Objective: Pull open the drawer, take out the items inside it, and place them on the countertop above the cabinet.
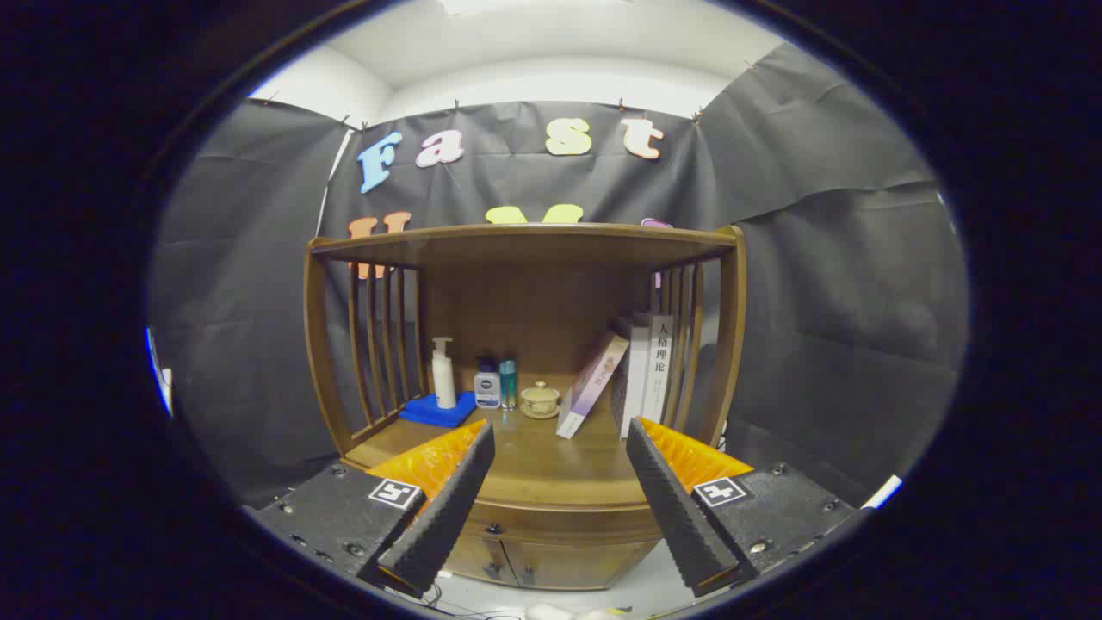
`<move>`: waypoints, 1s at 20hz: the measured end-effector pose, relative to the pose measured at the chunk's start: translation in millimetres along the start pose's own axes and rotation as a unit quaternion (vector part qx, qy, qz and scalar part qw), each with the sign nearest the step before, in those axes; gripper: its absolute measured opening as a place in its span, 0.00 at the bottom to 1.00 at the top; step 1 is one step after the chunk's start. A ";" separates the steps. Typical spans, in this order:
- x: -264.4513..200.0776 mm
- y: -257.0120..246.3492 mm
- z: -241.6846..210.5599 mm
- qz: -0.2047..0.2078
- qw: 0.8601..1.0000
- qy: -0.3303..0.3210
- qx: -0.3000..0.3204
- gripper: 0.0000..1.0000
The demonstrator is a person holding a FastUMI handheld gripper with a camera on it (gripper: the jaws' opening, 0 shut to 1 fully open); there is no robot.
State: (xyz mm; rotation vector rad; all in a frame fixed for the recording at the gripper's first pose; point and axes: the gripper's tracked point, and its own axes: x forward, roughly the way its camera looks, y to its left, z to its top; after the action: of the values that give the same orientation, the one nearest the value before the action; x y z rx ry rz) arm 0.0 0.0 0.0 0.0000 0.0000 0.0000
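Drawer: you see it closed, in the cabinet front just under the desk's front edge, between and below your fingers.
Hand-held gripper: your fingers are spread wide apart, gripping nothing, hovering ahead of the cabinet.
Desk: wooden top, bare along its front edge, with slatted sides and a shelf above.
Back left corner: white pump bottle upright on a blue cloth.
Back edge, middle: small dark-capped bottle, teal bottle, lidded cup on saucer.
Right side: one book leaning against upright books.
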 end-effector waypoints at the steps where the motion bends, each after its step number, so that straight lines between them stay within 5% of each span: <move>1: 0.2 0.9 -2.1 0.003 1.000 0.004 0.004 1.00; 20: -5.5 16.6 -8.1 0.012 1.000 0.011 -0.004 1.00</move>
State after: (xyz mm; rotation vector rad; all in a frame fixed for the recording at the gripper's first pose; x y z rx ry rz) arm -5.5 16.6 -8.1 -0.0080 0.0222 0.0236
